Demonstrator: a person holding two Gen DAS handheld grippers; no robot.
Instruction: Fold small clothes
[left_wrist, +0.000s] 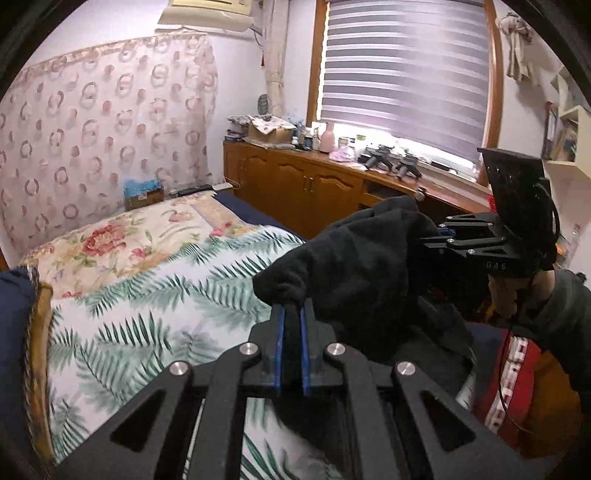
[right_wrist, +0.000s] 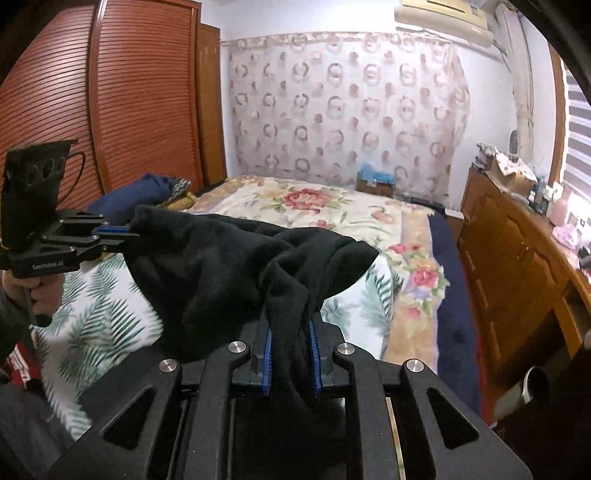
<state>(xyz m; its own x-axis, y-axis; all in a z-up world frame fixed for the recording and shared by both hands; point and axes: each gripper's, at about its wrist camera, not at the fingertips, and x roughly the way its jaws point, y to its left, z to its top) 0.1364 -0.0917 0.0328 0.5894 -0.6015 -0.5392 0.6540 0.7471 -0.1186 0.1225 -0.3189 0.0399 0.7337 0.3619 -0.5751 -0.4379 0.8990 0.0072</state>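
While held aloft, one black garment (right_wrist: 221, 266), two tongs (left_wrist: 291, 314) (right_wrist: 290, 328) clamped.

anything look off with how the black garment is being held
Yes. The black garment hangs bunched between the left gripper and right gripper, above the bed. It is twisted into a rope-like wad at the right gripper, not spread flat for folding.

Black garment (right_wrist: 221, 266) soft matt fleece cloth; tongs (right_wrist: 291, 332) matt black plastic w/ ribbed blue pads (right_wrist: 266, 362), shiny metal bolts; cabinet (left_wrist: 303, 184) glossy wood.
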